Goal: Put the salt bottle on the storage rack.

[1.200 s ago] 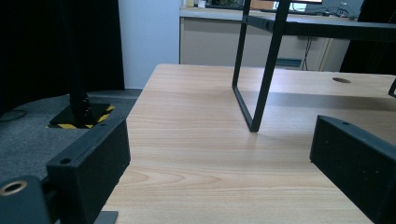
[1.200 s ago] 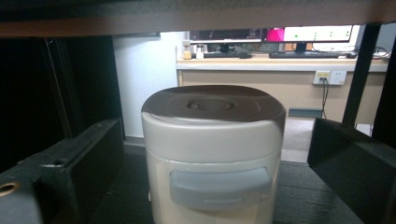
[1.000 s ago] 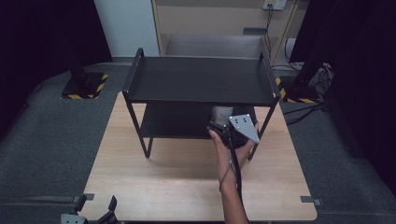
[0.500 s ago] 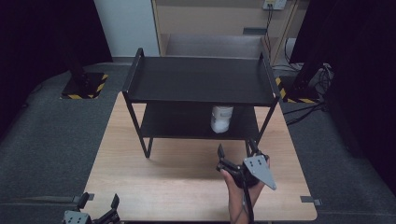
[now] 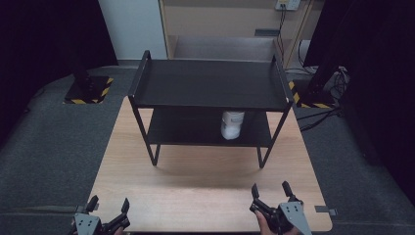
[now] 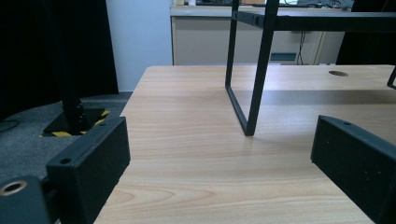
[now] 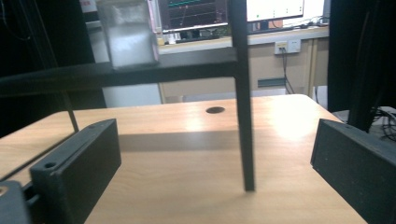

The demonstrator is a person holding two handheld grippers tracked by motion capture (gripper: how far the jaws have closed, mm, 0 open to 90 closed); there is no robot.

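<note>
A white jar point(image 5: 232, 124) stands upright on the lower shelf of a black two-tier rack point(image 5: 210, 85) at the middle of the wooden table point(image 5: 205, 181). In the right gripper view the jar point(image 7: 128, 35) sits on the shelf above and to the left. My right gripper point(image 5: 272, 196) is at the table's front right edge, open and empty, well clear of the rack. My left gripper point(image 5: 108, 204) is at the front left edge, also open and empty. In the left gripper view a rack leg point(image 6: 257, 79) stands ahead of the wide jaws.
The rack's thin front leg point(image 7: 243, 98) stands close ahead of the right gripper. A round cable hole point(image 7: 215, 110) is in the tabletop beyond it. Grey floor mats point(image 5: 54, 142) surround the table. A black stand base with hazard stripes point(image 5: 88, 90) sits at the far left.
The right gripper let go of the white jar on the lower shelf and drew back to the table's front edge. The left gripper has come up into view at the front left.
</note>
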